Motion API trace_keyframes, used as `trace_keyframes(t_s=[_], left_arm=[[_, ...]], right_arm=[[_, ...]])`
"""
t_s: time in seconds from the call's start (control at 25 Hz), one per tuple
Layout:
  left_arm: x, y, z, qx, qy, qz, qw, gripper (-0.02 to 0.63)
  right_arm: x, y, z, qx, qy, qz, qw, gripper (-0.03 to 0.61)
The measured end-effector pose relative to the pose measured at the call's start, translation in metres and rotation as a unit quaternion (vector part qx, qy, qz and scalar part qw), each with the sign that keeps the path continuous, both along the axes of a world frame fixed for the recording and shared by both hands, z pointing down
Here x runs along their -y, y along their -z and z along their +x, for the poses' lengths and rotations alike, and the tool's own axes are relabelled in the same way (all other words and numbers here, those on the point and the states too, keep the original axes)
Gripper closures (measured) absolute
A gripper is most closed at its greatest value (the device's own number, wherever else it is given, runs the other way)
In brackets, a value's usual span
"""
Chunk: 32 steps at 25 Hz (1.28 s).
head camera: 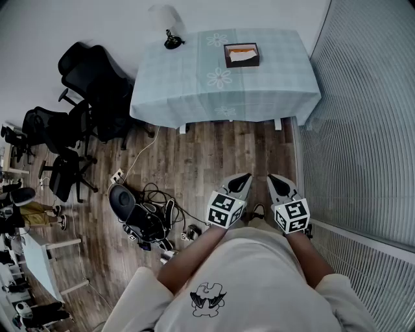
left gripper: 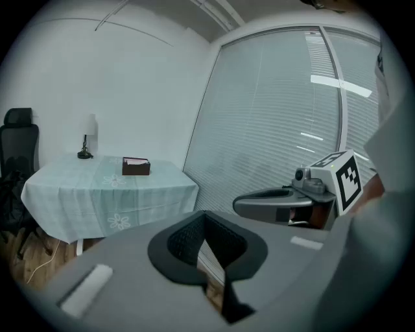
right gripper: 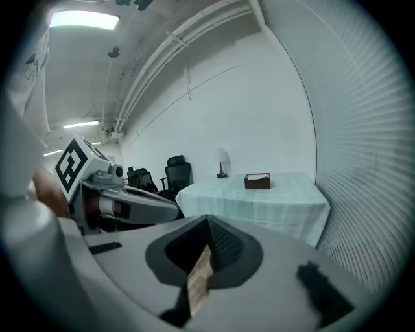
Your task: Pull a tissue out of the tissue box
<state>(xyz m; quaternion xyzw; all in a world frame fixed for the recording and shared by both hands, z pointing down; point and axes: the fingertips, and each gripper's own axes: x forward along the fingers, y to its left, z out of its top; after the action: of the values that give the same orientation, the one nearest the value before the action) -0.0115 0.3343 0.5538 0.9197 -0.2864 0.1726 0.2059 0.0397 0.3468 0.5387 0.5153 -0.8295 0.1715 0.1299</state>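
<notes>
Tissue box (head camera: pixel 242 64) sits on the table (head camera: pixel 194 84), toward its far edge. Left gripper (head camera: pixel 242 179) and right gripper (head camera: pixel 275 181), both pressed together and empty, hang well short of the table. Best approach: step up, spread one, pinch only the tissue (head camera: pixel 242 56).

1 table (head camera: pixel 279 84) is carrying 1 tissue box (head camera: pixel 242 55) and 1 lamp (head camera: pixel 167 19). At least 3 black office chairs (head camera: pixel 91 78) are standing at the left. 1 person (head camera: pixel 246 285) is holding 2 grippers: 1 left gripper (head camera: pixel 242 177) and 1 right gripper (head camera: pixel 275 179)
</notes>
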Motion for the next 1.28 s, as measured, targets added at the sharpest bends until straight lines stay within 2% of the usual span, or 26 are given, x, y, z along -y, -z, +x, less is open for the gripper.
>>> trace_keyframes(t_s=[0.76,0.92,1.28], left_arm=[[0.010,-0.003,-0.005,0.005,0.006,-0.005,1.0000,0.612],[0.016,-0.004,-0.015,0.003,0.009,-0.005,0.9999,0.612],[0.048,-0.002,-0.051,-0.001,0.002,0.006,1.0000,0.612]], right_arm=[[0.009,0.004,-0.005,0.005,0.014,0.005,1.000,0.566],[0.016,0.006,-0.020,0.009,0.021,0.006,1.000,0.565],[0.049,0.007,-0.050,0.000,-0.011,0.003,1.000,0.563]])
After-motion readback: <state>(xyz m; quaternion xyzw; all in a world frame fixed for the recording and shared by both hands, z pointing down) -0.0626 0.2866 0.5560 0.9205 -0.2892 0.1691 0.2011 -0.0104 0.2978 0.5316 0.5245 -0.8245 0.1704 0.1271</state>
